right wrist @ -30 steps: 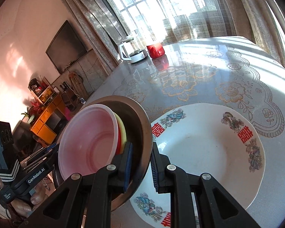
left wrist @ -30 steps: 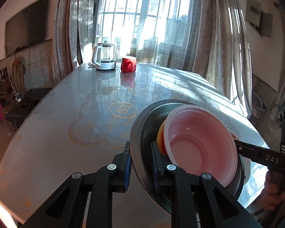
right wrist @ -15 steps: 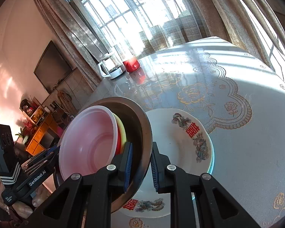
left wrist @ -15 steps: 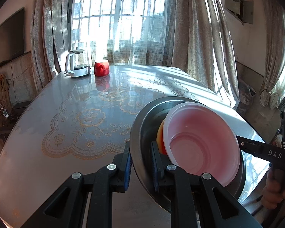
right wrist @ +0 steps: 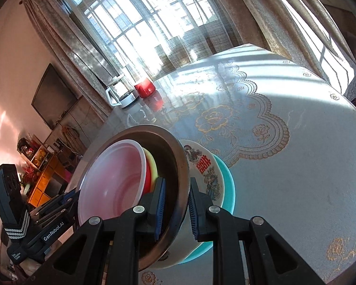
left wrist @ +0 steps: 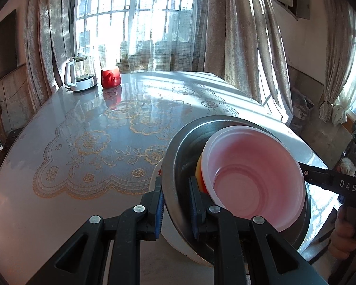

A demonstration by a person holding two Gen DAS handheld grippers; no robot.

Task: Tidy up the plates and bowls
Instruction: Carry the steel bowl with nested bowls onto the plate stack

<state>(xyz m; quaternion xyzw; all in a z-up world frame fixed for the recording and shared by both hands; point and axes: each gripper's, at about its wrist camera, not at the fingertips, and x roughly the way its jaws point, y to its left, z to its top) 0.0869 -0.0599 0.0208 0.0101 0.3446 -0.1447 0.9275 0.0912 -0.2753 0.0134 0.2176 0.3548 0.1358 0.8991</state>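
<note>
A steel bowl point(left wrist: 178, 166) point(right wrist: 170, 152) hangs above the table, carrying a pink plastic bowl point(left wrist: 254, 173) point(right wrist: 114, 180) stacked on yellow and red ones point(right wrist: 152, 171). My left gripper point(left wrist: 176, 204) is shut on the steel rim at its near side. My right gripper point(right wrist: 175, 204) is shut on the opposite rim and shows in the left wrist view as a black finger point(left wrist: 325, 178). Directly below sits a white patterned plate point(right wrist: 206, 166) point(left wrist: 155, 180) stacked on a teal plate point(right wrist: 227, 185).
A glass kettle point(left wrist: 79, 73) point(right wrist: 121, 92) and a red mug point(left wrist: 110, 77) point(right wrist: 144, 87) stand at the far end of the lace-patterned table point(left wrist: 83, 154). Curtained windows lie behind. A person's hand point(left wrist: 346, 228) grips the right tool. A shelf unit point(right wrist: 40, 166) stands beyond the table's edge.
Both grippers carried the steel bowl stack sideways across the table. It now hangs over the white and teal plates, which lay further off to the side a second ago. The grips are unchanged.
</note>
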